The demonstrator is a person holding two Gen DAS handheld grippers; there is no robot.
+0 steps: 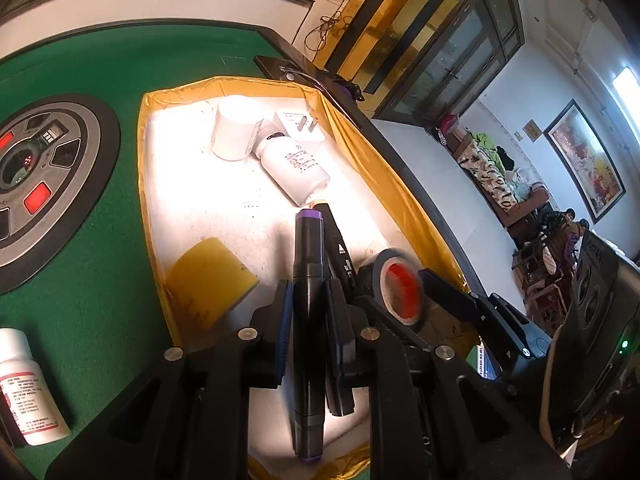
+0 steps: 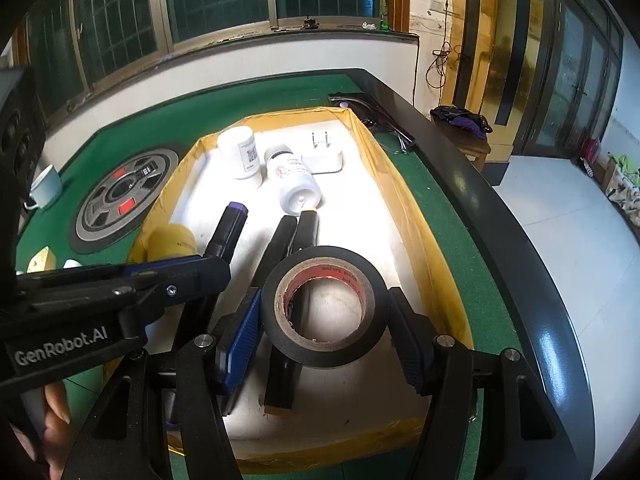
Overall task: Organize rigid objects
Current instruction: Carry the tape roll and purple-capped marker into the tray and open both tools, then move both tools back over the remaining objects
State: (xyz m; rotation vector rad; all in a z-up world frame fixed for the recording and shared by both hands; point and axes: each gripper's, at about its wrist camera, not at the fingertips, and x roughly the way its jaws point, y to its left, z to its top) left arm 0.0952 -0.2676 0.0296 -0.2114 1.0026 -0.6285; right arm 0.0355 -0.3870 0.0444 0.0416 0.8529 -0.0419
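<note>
My left gripper is shut on a black marker with a purple cap, held lengthwise over the white floor of a yellow-rimmed tray. From the right wrist view the same marker pokes out past the left gripper. The right gripper is shut on a black tape roll with a red core, tilted above the tray. Two more black markers lie under the roll. The roll looks blurred in the left wrist view.
At the tray's far end are a white cylinder, a white bottle on its side and a white plug adapter. A yellow object lies at the tray's left. On the green table stand a white bottle and a cup.
</note>
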